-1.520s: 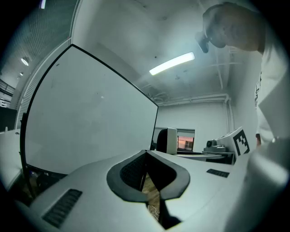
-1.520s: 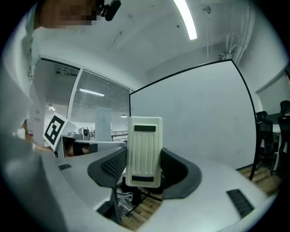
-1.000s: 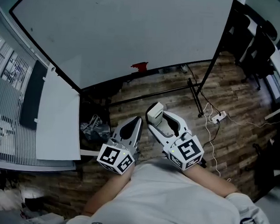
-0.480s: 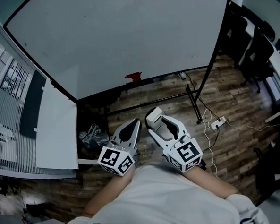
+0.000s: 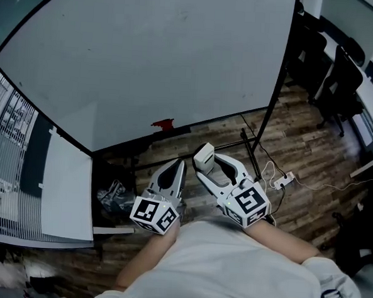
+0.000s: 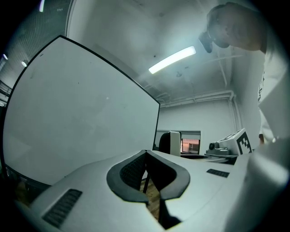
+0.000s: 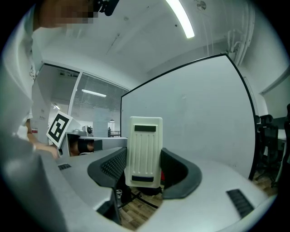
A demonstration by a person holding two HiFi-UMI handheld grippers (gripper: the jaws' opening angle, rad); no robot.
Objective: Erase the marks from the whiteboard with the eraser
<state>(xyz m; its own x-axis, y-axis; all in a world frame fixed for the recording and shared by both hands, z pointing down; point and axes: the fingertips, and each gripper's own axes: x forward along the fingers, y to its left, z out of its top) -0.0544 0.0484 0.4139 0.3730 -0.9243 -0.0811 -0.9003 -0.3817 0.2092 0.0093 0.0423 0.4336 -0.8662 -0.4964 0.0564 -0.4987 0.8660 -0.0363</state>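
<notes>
eraser in the right tool, whiteboard not yet touched

nearest to the person, both tools are held low in front of the whiteboard (image 5: 148,55), below its lower edge and well apart from its surface. the left tool (image 6: 147,158) has its jaws together, with nothing between them. the right tool (image 7: 145,171) is clamped on the eraser (image 7: 144,152), which stands upright between the two dark pads, with its ribbed cream back turned to the camera and its upper half above the jaws.

the eraser looks like a light, stiff plastic block. i expect its wiping face is on the hidden side, but no view shows it. the plastic sides look smooth, so i think it may slide in the pads when it is pressed on the whiteboard. a firm hold on the two long sides, as now, seems right, with the wiping face left free.

under the whiteboard is the wooden floor (image 5: 300,152). a small red thing (image 5: 163,123) sits on the lower edge of the whiteboard; i cannot tell what it is. the whiteboard itself looks almost clean, with only a few very small dots. dark chairs (image 5: 342,79) stand to the right of the whiteboard.
</notes>
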